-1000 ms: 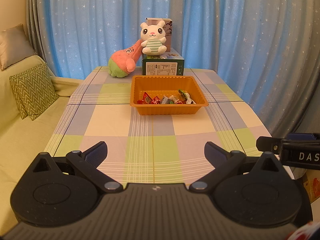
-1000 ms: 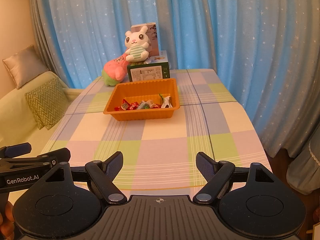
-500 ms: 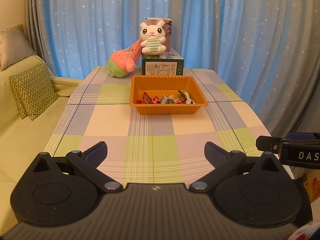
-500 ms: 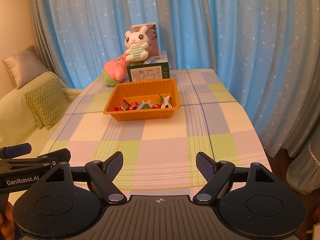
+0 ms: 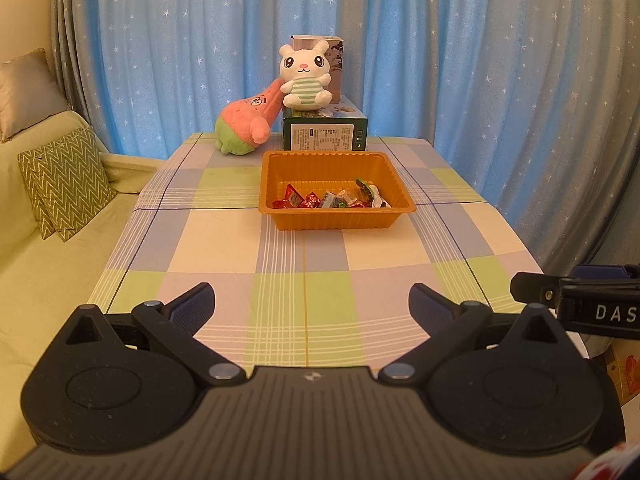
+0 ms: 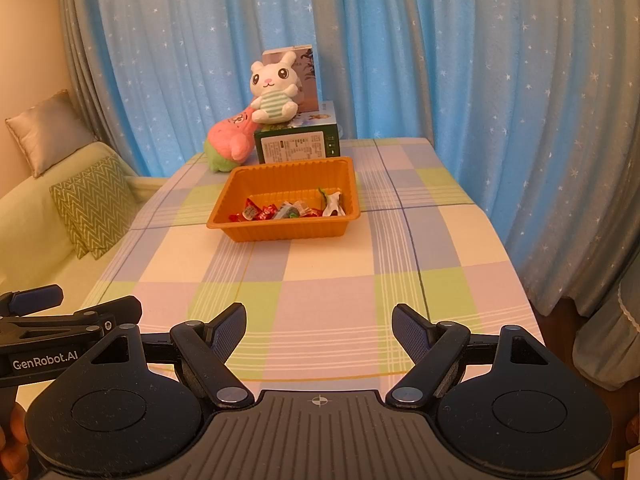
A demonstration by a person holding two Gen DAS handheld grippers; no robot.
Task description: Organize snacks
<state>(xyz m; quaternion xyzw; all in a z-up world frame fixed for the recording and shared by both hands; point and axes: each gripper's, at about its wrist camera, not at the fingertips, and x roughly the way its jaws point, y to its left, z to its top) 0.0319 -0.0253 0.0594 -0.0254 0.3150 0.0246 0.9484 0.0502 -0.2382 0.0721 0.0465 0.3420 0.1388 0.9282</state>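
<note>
An orange tray (image 5: 336, 220) stands on the checked tablecloth toward the far end of the table; it also shows in the right wrist view (image 6: 280, 230). Several wrapped snacks (image 5: 332, 200) lie along its near side, and they show in the right wrist view too (image 6: 286, 211). My left gripper (image 5: 311, 304) is open and empty above the table's near edge, well short of the tray. My right gripper (image 6: 319, 326) is open and empty too, beside it on the right.
A green box (image 5: 325, 133) with a white bunny plush (image 5: 305, 76) on it and a pink plush (image 5: 250, 122) stand behind the tray. A sofa with a zigzag cushion (image 5: 66, 184) lies left. Blue curtains hang behind. The table edge (image 6: 516, 276) drops off at the right.
</note>
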